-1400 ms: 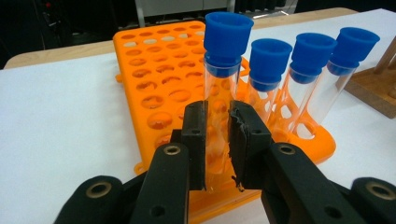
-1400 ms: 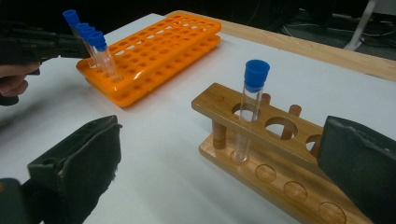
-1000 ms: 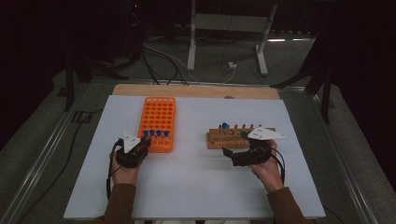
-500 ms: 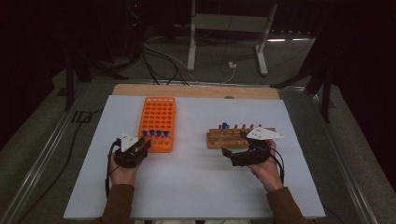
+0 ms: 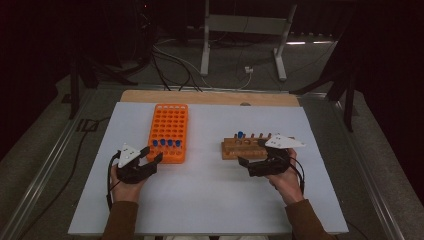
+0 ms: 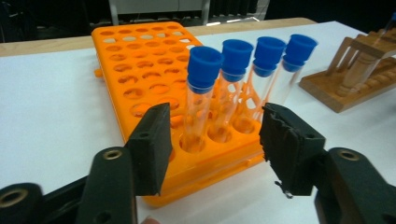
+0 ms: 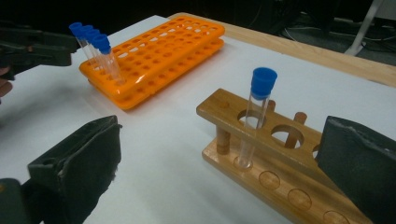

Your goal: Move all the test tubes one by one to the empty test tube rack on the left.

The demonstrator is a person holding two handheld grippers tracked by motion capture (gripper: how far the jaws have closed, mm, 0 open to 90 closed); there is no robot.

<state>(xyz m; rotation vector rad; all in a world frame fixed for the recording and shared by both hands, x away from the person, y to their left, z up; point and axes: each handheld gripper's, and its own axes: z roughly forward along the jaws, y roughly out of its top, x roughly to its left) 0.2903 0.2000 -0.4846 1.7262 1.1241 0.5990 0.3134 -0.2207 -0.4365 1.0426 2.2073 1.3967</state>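
Dark floor with loose cables and a metal stand frame lies beyond the white table where I work, its far edge showing a strip of bare wood.

On the left half stands the orange plastic tube rack with many round holes. Four clear test tubes with blue caps stand upright in a row in its near holes. My left gripper sits just in front of that near end, level with the table, its two black jaws pointing at the row. The jaws have just been opening and now stand about half apart; the tubes show in the gap between the pads but farther off, so the pads press on nothing and hold nothing.

On the right half lies the low wooden tube stand with round holes and small pegs. One clear test tube with a blue cap stands upright in a hole near its left end, its foot resting in a dimple of the bottom board. My right gripper rests just near of that stand, pointing left and far. Its jaws stand wide apart, one pad low at the left, the other at the right edge in front of the stand, with nothing clamped between them.

The two racks sit well apart, with bare white table between.
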